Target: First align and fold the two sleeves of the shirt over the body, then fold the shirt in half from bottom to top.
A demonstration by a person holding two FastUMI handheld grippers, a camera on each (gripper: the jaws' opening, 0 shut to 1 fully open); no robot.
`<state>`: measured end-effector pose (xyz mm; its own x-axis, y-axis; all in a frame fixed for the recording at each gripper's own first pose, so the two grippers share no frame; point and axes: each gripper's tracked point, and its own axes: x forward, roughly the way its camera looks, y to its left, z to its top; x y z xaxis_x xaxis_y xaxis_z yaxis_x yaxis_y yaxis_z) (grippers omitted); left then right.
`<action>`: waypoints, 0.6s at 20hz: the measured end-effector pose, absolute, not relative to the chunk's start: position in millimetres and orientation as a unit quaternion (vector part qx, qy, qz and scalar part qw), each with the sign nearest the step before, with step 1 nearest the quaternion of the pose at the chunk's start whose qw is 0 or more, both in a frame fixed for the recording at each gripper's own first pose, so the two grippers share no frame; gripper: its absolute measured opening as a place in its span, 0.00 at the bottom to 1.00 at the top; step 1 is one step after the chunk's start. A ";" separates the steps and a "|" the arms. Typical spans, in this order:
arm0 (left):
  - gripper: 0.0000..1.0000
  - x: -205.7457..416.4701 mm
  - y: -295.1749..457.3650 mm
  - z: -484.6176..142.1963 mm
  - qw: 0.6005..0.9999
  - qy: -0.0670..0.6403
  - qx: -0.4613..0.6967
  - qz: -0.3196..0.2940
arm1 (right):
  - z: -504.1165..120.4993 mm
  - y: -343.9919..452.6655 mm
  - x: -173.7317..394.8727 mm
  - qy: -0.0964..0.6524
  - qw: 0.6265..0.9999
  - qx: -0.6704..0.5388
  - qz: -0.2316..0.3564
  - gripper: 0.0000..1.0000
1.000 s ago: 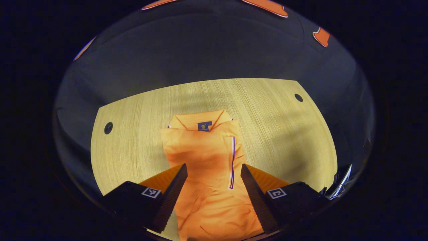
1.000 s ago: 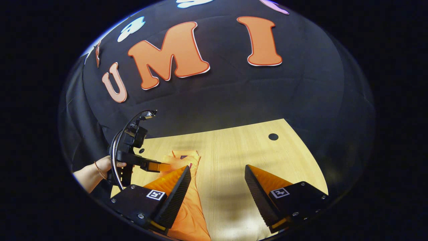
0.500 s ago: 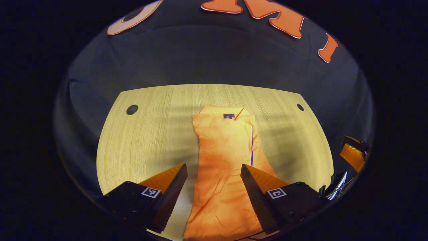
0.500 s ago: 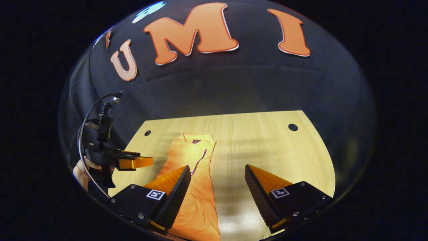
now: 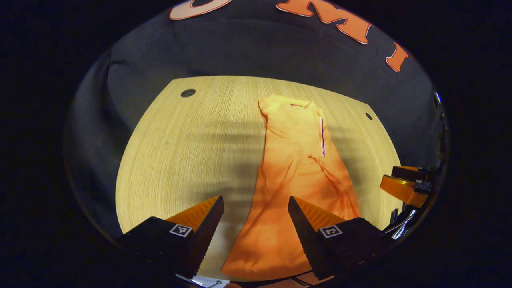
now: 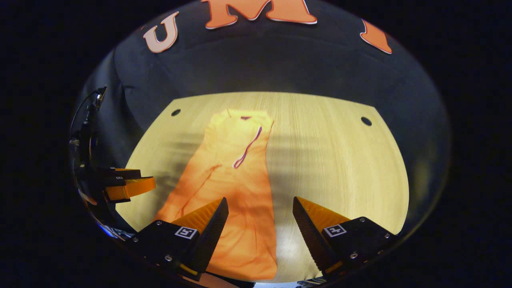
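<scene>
An orange shirt point(image 5: 298, 168) lies lengthwise on the wooden table point(image 5: 188, 152), collar at the far end, both sleeves folded over the body, a purple-and-white trim line along one folded edge. Its hem lies at the near table edge. My left gripper point(image 5: 256, 228) hovers open over the hem's left part, nothing between its fingers. In the right gripper view the shirt point(image 6: 232, 180) runs from the collar down to the hem, and my right gripper point(image 6: 260, 230) hangs open above the hem's right corner. The right gripper point(image 5: 406, 184) appears at the right of the left gripper view; the left gripper point(image 6: 120, 184) appears at the left of the right gripper view.
The table has a round cable hole near each far corner point(image 5: 187, 93) point(image 6: 366, 121). Black cloth walls surround the table on the far side and flanks. Bare wood spreads on both sides of the shirt.
Both grippers have pulled back toward the near table edge and risen, so the whole folded shirt down to the hem is now in view. Both stay open.
</scene>
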<state>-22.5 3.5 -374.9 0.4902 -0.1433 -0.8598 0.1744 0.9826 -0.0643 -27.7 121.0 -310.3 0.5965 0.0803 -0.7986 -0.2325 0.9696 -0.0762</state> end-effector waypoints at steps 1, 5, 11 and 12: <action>0.99 -36.9 4.4 -385.1 0.856 0.508 0.013 -0.095 | -323.4 120.4 -42.3 0.458 0.881 -0.086 0.084 0.99; 0.99 -78.9 13.4 -400.9 0.842 0.531 0.024 -0.086 | -360.7 104.8 -99.6 0.513 0.851 -0.089 0.067 0.99; 0.99 -127.5 27.7 -411.5 0.812 0.576 0.046 -0.084 | -402.6 90.3 -165.8 0.573 0.814 -0.089 0.048 0.99; 0.99 -139.6 32.4 -419.2 0.809 0.579 0.050 -0.082 | -407.6 87.8 -173.3 0.579 0.808 -0.093 0.048 0.99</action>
